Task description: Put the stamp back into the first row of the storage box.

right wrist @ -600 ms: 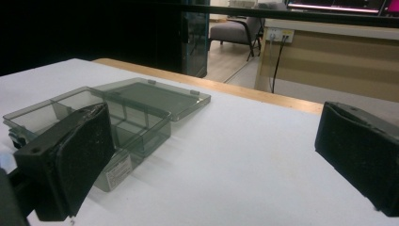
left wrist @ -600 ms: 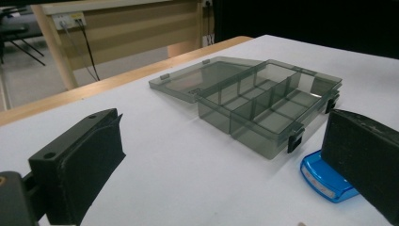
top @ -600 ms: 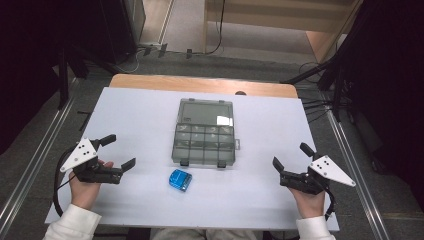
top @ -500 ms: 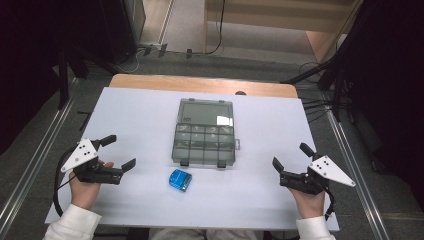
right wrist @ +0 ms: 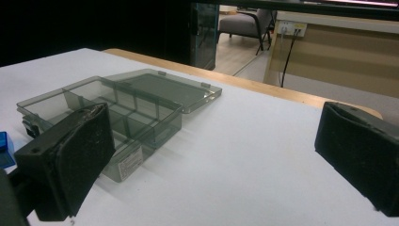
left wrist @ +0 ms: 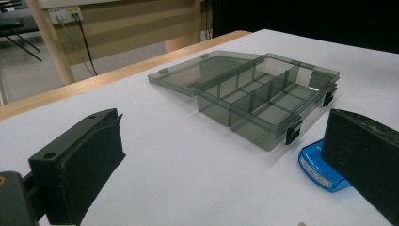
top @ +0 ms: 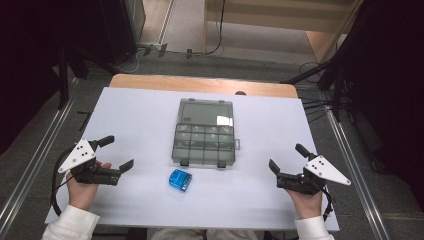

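Note:
A smoky clear compartment box [top: 205,136] lies open at the middle of the white table [top: 150,120], its lid folded flat toward the far side; its compartments look empty [left wrist: 263,101] [right wrist: 117,115]. A small blue case [top: 180,180] sits just in front of the box, and its edge appears as the blue case [left wrist: 322,169] beside my left gripper's right jaw. My left gripper [top: 116,152] rests open at the table's left, nothing between its jaws. My right gripper [top: 287,157] rests open at the right, also holding nothing.
A wooden strip [top: 200,84] edges the table's far side. Beyond it are floor cables [top: 150,50] and a wooden cabinet [top: 280,12]. Metal rails [top: 30,165] run along both sides of the table.

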